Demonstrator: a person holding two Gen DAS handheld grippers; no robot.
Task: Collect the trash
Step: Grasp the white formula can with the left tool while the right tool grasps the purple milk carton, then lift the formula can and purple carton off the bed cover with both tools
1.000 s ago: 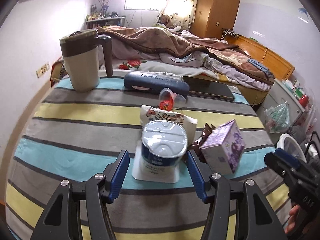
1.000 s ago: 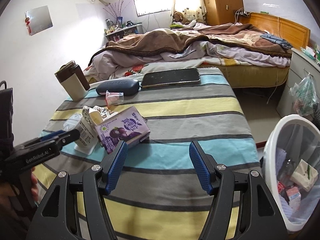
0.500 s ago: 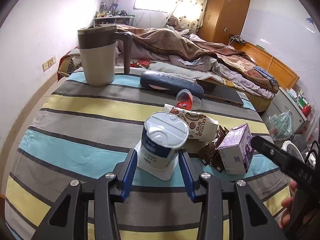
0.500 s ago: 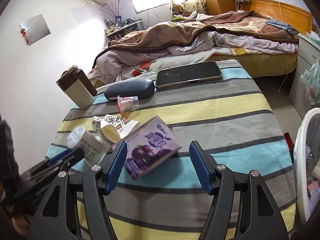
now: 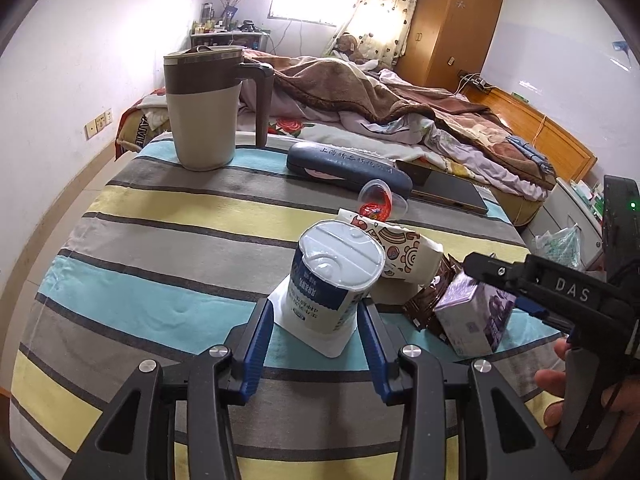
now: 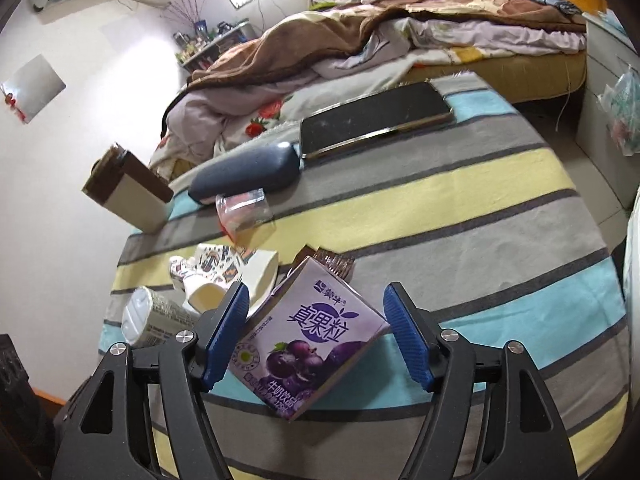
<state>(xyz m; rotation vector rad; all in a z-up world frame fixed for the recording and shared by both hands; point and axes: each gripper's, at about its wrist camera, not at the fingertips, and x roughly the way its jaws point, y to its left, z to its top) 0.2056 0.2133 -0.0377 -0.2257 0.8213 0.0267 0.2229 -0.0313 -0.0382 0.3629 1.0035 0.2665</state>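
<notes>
Yogurt cup [image 5: 334,280]: light, thin-walled, probably empty; gripped at its base by left tongs [image 5: 316,344].
Juice carton [image 6: 308,352]: light, crushable; flat sides to be taken; right tongs [image 6: 316,336] open around it, just widened.

place: home bedroom | far: unmade bed [image 5: 384,116] with brown blanket [image 5: 352,92], curtained window [image 5: 308,2] | far right: wooden wardrobe [image 5: 452,24] | near: table under striped cloth [image 5: 168,240], jug [image 5: 204,108], glasses case [image 5: 348,164]

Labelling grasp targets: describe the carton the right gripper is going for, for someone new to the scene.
On the striped tablecloth, in the trash cluster, it lies between the right gripper jaws. It's the purple drink carton, the only boxy purple item, printed with dark grapes.
</notes>
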